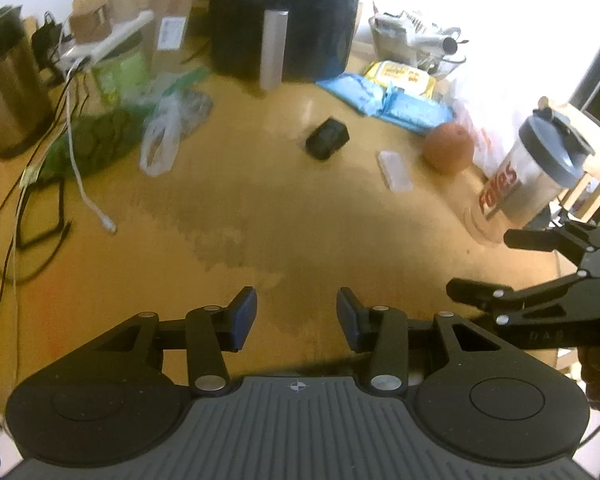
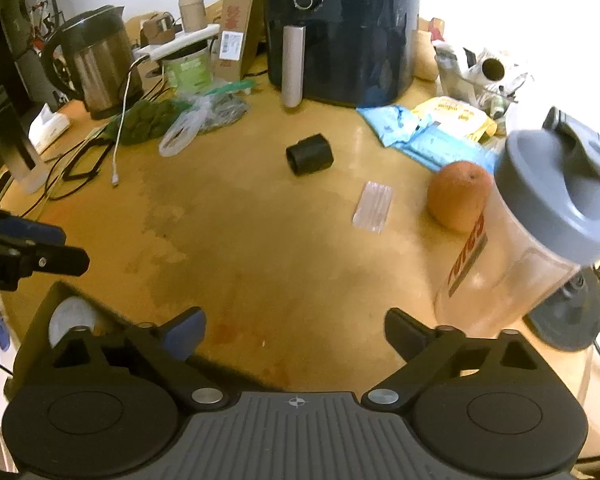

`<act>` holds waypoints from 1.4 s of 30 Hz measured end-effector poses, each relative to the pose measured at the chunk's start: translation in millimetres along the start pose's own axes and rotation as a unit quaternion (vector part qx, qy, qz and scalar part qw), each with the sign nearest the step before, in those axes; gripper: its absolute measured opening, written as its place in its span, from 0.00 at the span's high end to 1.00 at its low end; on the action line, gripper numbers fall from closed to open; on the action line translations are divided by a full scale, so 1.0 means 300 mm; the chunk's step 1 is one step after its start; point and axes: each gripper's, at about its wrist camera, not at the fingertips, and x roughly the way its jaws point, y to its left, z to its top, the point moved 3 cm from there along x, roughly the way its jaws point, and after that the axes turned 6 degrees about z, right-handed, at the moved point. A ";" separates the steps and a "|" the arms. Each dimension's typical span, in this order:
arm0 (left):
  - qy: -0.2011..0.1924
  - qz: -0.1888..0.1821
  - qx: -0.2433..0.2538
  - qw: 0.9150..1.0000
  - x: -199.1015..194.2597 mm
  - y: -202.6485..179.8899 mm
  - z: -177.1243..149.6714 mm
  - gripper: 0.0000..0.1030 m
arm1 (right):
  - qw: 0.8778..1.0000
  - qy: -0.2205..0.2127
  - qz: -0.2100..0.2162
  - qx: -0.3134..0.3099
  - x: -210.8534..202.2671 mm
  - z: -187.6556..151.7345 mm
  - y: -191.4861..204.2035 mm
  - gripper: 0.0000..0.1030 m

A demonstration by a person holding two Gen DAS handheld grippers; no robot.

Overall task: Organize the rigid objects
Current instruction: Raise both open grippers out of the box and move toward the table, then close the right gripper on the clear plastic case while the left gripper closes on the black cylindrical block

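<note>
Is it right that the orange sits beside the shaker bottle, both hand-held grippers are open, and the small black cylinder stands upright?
Not quite: the black cylinder lies on its side, as the right wrist view shows. The orange, shaker bottle and open grippers are right.

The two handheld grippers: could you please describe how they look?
Both the left gripper and right gripper share a ribbed grey base with a crosshair mark, round black discs, black linkages with silver pivots, and blue-faced fingertips.
</note>
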 end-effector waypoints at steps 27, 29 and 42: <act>0.006 -0.027 0.052 0.998 0.151 0.079 0.150 0.58 | 0.997 0.012 -0.076 0.006 0.316 0.188 -0.098 0.33; 0.007 -0.027 0.051 0.998 0.157 0.085 0.153 0.58 | 0.996 0.020 -0.083 0.009 0.351 0.195 -0.107 0.34; -0.002 -0.032 0.058 0.998 0.216 0.093 0.212 0.58 | 0.990 0.014 -0.115 0.080 0.506 0.240 -0.232 0.42</act>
